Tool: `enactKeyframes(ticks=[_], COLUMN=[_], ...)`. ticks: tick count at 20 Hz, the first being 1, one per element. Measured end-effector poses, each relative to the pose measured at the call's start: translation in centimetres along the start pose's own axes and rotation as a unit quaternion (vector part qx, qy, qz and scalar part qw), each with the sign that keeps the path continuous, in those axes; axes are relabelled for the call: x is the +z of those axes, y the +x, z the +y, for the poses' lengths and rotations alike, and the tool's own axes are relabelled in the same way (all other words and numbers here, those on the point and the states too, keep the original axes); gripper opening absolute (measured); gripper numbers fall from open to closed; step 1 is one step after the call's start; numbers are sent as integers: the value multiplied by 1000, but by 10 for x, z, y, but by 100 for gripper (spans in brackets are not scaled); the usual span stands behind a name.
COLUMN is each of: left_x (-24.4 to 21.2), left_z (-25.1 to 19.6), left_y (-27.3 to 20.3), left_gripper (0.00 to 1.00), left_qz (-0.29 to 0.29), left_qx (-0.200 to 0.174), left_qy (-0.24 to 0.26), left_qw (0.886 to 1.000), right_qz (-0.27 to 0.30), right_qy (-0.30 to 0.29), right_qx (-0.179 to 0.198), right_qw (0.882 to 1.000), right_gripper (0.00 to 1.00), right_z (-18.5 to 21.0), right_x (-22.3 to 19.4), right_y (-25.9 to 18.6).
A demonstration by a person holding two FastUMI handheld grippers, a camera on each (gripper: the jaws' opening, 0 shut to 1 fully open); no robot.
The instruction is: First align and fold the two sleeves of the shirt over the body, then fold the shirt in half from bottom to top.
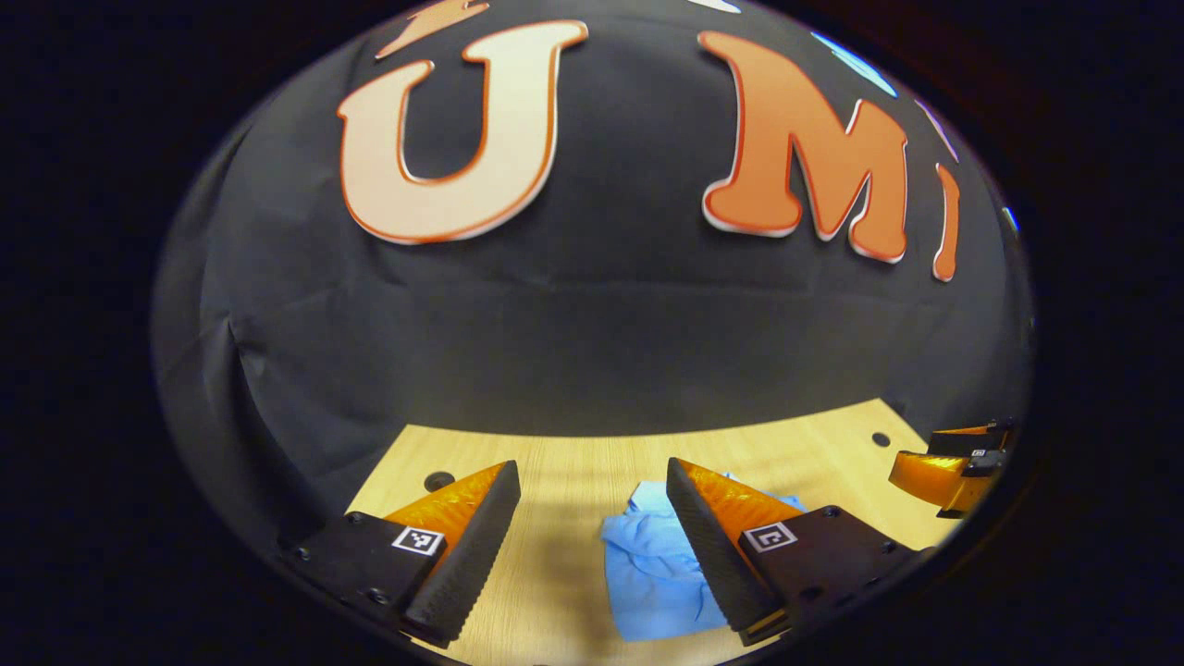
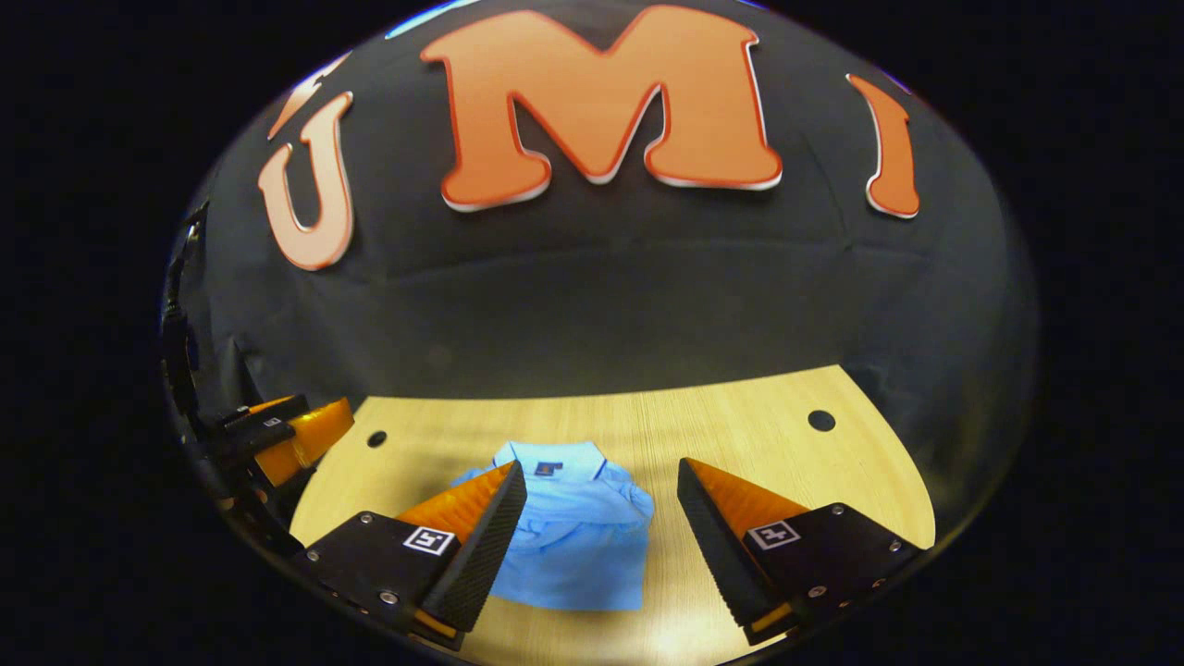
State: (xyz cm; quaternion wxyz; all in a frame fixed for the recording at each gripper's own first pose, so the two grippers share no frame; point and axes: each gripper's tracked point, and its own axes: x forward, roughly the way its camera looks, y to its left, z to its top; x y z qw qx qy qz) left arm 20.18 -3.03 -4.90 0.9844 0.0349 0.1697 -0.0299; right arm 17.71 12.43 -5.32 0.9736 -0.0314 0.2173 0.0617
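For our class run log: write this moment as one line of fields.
shirt: folded compact on table, collar up | left gripper: open, above table, holding nothing | right gripper: open, above shirt, holding nothing

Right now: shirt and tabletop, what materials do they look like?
Shirt: soft woven or knit fabric, matte light blue; it creases and bunches. Table: looks like wood or wood-look laminate, pale with straight grain lines and a slight sheen; which one is unclear.
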Motion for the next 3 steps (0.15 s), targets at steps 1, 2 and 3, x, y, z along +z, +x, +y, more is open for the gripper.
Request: enactKeyframes(ticks=[1,2,3], left_x=[8,16,23], left_z=[0,1,1], left_y=[-12,-24,-34], left_gripper=[100,100,100], left_qz=[-16,-28,-35], left_qx=[-2,-4,-7], left_qy=[-5,-11,-17], left_qw=[1000,1000,999], right_qz=[-19,-35,-49], right_qy=[2,2,-2], right_qx=[1,0,-2], right_qw=[1000,999,999], right_gripper=[99,99,99], right_z=[2,3,5], right_x=[11,17,22], right_y=[-15,-27,-39])
